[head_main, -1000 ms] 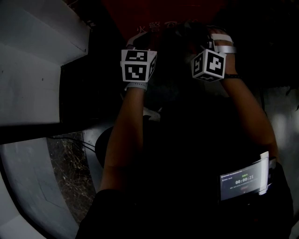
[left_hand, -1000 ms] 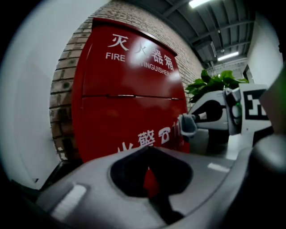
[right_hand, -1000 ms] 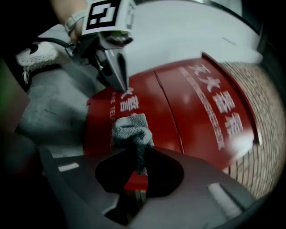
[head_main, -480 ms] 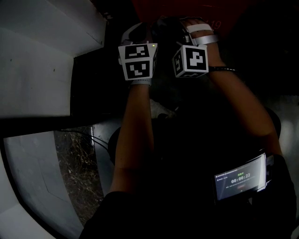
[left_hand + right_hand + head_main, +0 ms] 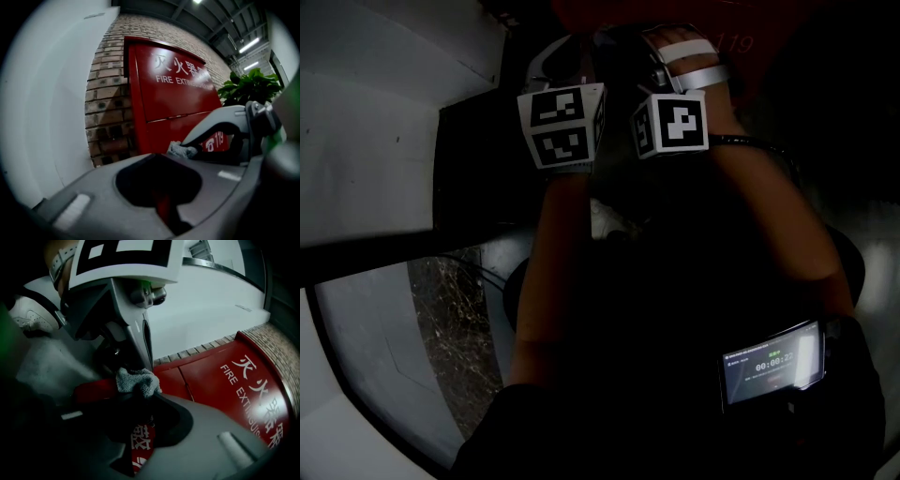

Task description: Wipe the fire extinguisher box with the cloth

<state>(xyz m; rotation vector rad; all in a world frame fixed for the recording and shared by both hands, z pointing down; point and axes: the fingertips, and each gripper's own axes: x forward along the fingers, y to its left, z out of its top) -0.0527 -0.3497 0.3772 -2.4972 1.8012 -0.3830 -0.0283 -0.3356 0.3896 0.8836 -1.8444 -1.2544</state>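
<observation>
1. At left, my left gripper [image 5: 157, 158] has its fingers pressed together on nothing; I judge it only accompanies.
2. My right gripper [image 5: 140, 394] pinches the cloth [image 5: 137, 379] at its tips, facing the red fire extinguisher box [image 5: 225, 376], ready for wiping.

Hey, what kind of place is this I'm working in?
Probably an indoor corridor or lobby of a commercial building: a red fire extinguisher box against a brick wall, strip lights on an exposed ceiling, and a leafy plant nearby.
</observation>
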